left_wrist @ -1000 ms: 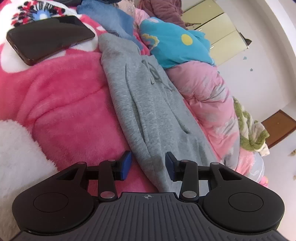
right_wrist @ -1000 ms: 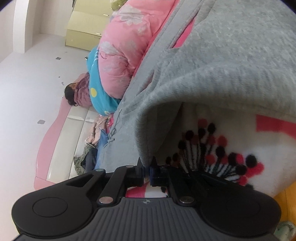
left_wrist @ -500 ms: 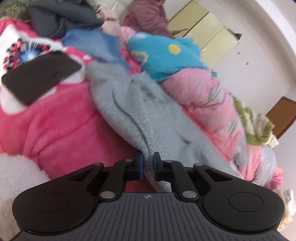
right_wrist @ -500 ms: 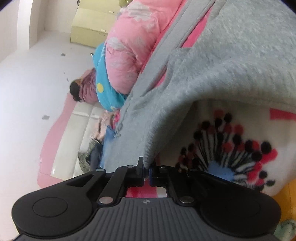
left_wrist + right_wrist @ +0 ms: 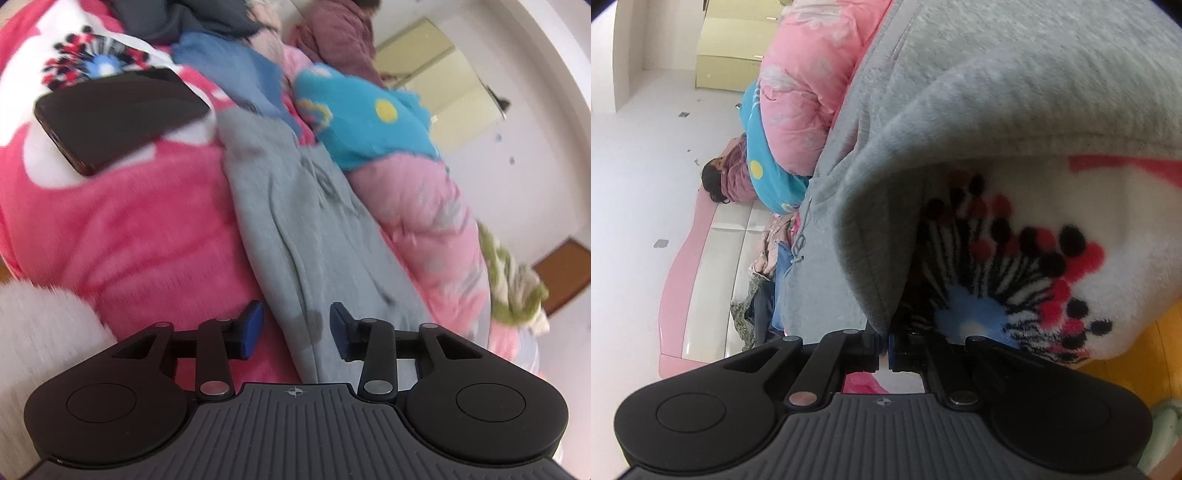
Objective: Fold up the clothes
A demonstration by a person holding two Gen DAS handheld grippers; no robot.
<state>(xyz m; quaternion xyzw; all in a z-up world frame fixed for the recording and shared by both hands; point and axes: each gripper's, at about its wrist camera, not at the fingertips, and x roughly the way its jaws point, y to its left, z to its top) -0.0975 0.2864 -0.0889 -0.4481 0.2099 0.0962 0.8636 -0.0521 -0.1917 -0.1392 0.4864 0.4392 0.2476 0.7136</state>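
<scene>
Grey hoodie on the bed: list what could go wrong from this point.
1. The right gripper pinches only a thin corner of the grey hoodie; it may slip out when pulled.
2. The left gripper has just opened, its pads clear of the cloth between them, so that end lies loose and the fold could skew.
3. The phone lies on the pink blanket close beside the hoodie; dragging the cloth sideways might catch or bury it.

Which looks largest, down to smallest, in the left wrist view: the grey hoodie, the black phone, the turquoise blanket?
1. grey hoodie, running from mid-frame down to the tool.
2 and 3. black phone and turquoise blanket look about alike. The blanket lies farther off and partly hidden, so its true size is unsure.
</scene>
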